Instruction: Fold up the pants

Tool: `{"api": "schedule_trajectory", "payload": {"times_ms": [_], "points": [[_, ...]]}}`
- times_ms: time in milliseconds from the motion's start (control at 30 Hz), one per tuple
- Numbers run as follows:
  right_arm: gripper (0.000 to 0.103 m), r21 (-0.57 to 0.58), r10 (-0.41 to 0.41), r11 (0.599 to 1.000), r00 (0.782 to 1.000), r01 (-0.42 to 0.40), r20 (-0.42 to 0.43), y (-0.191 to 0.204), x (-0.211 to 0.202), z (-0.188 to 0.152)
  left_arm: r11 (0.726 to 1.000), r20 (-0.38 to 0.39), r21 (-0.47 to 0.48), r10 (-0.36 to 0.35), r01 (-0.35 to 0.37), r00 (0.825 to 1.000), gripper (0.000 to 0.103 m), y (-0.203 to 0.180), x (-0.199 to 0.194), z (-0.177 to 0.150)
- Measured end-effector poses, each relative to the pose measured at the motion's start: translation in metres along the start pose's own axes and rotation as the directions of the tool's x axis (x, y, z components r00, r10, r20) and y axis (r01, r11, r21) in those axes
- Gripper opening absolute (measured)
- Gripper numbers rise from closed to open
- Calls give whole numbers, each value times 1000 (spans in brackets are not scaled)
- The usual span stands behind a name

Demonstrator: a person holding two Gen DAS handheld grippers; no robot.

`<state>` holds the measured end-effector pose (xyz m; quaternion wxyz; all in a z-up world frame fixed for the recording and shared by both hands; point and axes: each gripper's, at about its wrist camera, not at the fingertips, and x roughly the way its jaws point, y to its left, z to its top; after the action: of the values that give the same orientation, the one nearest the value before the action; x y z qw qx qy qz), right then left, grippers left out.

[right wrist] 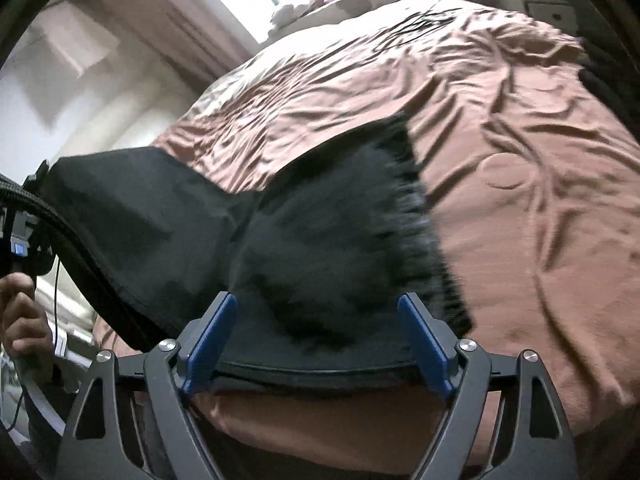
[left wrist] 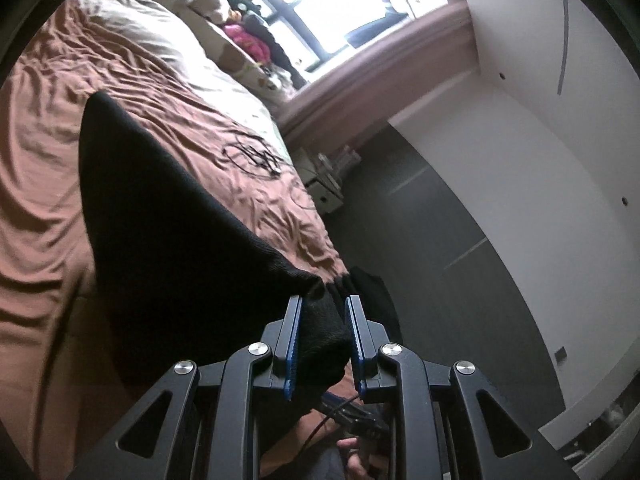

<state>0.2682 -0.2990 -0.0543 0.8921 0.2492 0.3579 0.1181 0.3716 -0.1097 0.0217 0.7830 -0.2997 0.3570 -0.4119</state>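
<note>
black pants (right wrist: 320,248) hang bunched, one corner pinched in left claw (left wrist: 323,340).

One pair of black pants (right wrist: 320,240), two grippers, one bed (right wrist: 520,200), two pillows (left wrist: 160,36).

My left gripper (left wrist: 323,320) pinched a bunched corner of the black pants (left wrist: 168,216), which draped over the wrinkled brown bedsheet (left wrist: 48,184).

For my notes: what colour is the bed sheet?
Brown bed sheet, best seen from the right wrist.
</note>
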Motion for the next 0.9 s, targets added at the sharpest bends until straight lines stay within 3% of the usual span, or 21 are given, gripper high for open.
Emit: {"api": "schedule_trajectory", "payload": {"times_ms": [133,200,233,333,400,633,800,900], "points": [[82,44,-14,999,999,12,33,-18,-21,-7,999,-43,22,-25,26,999,23,-14,24,-3],[82,60,-20,998,999,18,46,-25,-31,-12,993,-67,16,-119,120,991,8,-22,34,-4],[82,68,-26,997,998,22,53,-30,-36,-15,987,-79,17,-158,160,984,8,-27,39,-4],[82,89,-36,996,997,30,68,-39,-49,-19,983,-102,101,-142,153,985,8,-53,56,-6],[82,102,-43,994,996,35,75,-47,-58,-22,982,-138,107,-138,153,981,8,-56,69,-8],[82,114,-23,993,997,15,73,-52,-66,-27,1000,-158,18,5,-3,987,11,-7,78,-17],[82,89,16,996,997,-22,71,-47,-49,-13,994,-150,-41,94,-101,984,35,32,61,-26],[82,57,45,997,997,-49,69,-39,-39,-1,987,-142,-72,131,-142,981,41,51,55,-29]]}}
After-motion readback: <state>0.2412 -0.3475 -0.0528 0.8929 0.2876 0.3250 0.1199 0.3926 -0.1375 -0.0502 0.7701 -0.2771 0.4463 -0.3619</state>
